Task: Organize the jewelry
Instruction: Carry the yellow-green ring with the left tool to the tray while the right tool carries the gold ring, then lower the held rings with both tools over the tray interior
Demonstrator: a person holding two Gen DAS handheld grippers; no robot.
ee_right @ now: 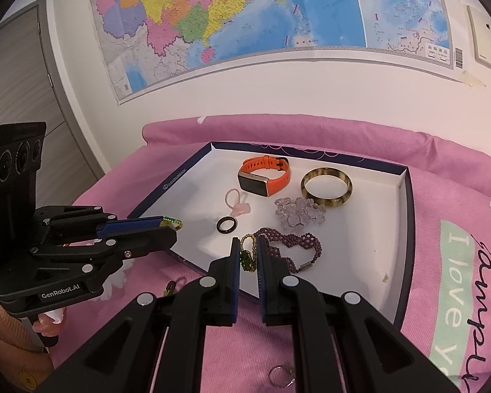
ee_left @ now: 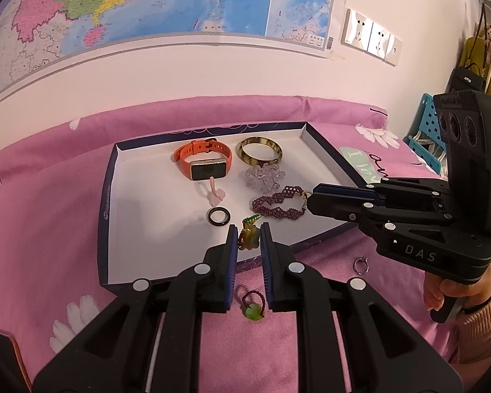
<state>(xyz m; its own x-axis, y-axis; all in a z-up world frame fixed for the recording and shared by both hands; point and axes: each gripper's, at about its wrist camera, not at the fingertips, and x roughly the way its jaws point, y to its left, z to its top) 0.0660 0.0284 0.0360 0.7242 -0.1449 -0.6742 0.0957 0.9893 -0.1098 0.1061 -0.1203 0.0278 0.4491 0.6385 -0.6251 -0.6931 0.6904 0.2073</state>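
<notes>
A shallow white tray with a navy rim (ee_left: 103,216) lies on the pink bedcover. It holds an orange smartwatch (ee_left: 202,160), an amber bangle (ee_left: 259,154), a clear crystal bracelet (ee_left: 265,177), a pink charm (ee_left: 216,196), a black ring (ee_left: 220,216) and a purple beaded bracelet (ee_left: 278,204). My left gripper (ee_left: 249,232) is shut on an amber pendant with green beads (ee_left: 248,240) over the tray's near edge. My right gripper (ee_right: 248,245) is shut on the gold chain end (ee_right: 247,255) of the purple beaded bracelet (ee_right: 291,245), whose loop rests on the tray floor.
A silver ring (ee_left: 360,265) lies on the bedcover to the right of the tray's near corner. A red-cord ring with a green bead (ee_left: 253,304) lies under my left gripper. A wall with a map (ee_left: 147,6) stands behind the bed. A person's hand (ee_left: 455,291) grips the right handle.
</notes>
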